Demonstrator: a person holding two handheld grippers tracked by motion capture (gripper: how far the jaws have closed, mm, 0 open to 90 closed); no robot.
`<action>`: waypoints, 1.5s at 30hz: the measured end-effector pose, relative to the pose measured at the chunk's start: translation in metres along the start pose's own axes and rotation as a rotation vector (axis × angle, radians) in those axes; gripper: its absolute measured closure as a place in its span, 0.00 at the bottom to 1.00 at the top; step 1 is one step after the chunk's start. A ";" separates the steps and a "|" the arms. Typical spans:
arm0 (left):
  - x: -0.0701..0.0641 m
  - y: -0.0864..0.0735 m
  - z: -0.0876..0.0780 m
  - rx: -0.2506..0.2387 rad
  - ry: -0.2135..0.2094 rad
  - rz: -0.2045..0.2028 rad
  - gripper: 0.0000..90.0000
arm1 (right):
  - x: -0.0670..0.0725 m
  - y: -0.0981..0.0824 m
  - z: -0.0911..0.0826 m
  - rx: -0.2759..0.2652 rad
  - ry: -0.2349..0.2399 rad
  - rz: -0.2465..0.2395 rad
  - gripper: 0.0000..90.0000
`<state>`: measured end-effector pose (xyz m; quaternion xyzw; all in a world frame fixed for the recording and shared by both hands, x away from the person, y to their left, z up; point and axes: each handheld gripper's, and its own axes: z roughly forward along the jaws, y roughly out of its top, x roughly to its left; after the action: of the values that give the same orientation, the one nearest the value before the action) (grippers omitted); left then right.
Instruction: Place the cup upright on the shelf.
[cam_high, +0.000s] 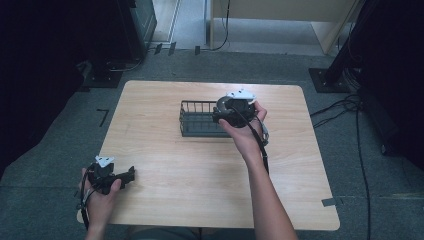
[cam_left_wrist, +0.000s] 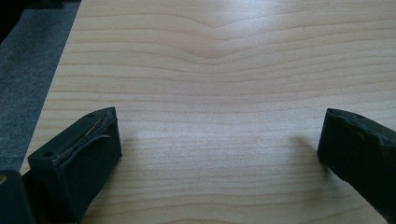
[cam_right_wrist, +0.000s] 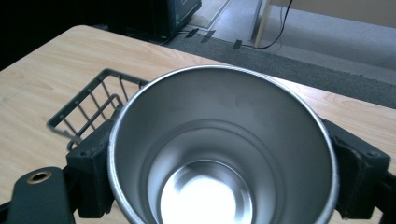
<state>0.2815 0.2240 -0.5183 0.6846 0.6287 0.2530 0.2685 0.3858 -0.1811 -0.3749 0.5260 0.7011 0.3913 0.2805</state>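
Observation:
A shiny metal cup sits upright between the jaws of my right gripper, which is shut on its sides; I look straight down into its empty inside. In the high view the right gripper holds the cup over the right end of a dark wire basket at the middle of the wooden table. My left gripper rests at the table's front left corner. Its jaws stand wide apart over bare wood, with nothing between them.
The table's left edge and grey carpet lie beside the left gripper. Beyond the table are black equipment stands, cables on the floor and a pale cabinet.

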 end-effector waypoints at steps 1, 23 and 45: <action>0.000 0.000 0.000 0.000 0.000 0.000 0.00 | 0.000 0.001 0.002 -0.001 -0.001 0.001 0.15; 0.000 0.000 0.000 0.000 0.000 0.001 0.00 | -0.002 0.016 0.051 0.013 -0.039 0.015 0.15; 0.000 0.000 0.000 0.000 0.000 0.001 0.00 | 0.001 -0.009 0.083 0.098 -0.028 0.005 0.15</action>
<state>0.2816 0.2240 -0.5183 0.6849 0.6283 0.2530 0.2684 0.4478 -0.1606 -0.4275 0.5464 0.7141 0.3497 0.2631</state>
